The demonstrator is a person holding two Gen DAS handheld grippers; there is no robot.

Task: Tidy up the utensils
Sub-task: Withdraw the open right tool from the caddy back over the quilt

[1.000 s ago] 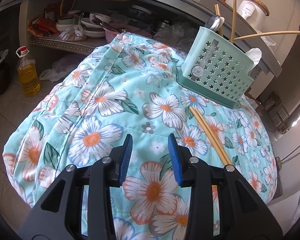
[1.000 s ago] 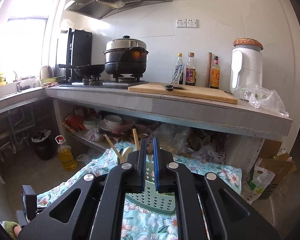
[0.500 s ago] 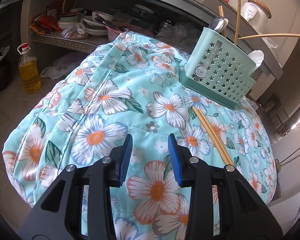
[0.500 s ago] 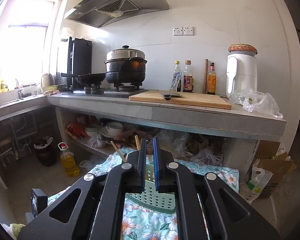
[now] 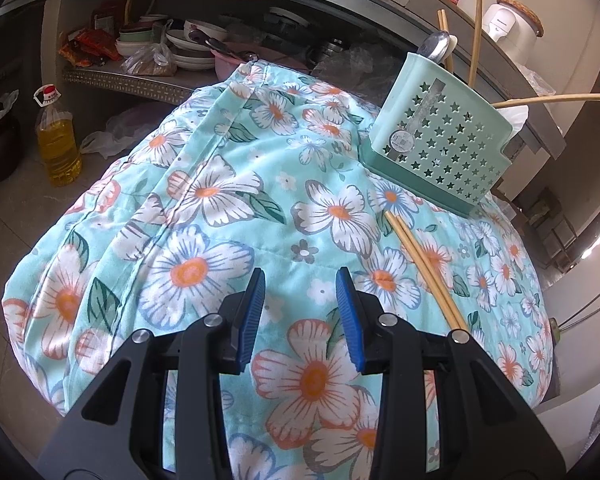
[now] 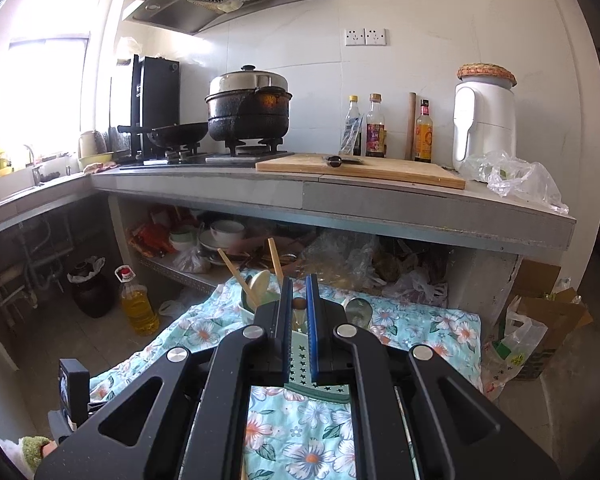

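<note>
Left claw [image 5: 300,312] released, hovering over floral cloth [image 5: 204,200], nothing between pads. Right claw [image 6: 299,320] clenched on a chopstick [image 6: 299,312], above mint holder [image 5: 440,148] at two o'clock. Two loose chopsticks [image 5: 424,272] lying at holder's six o'clock.
</note>
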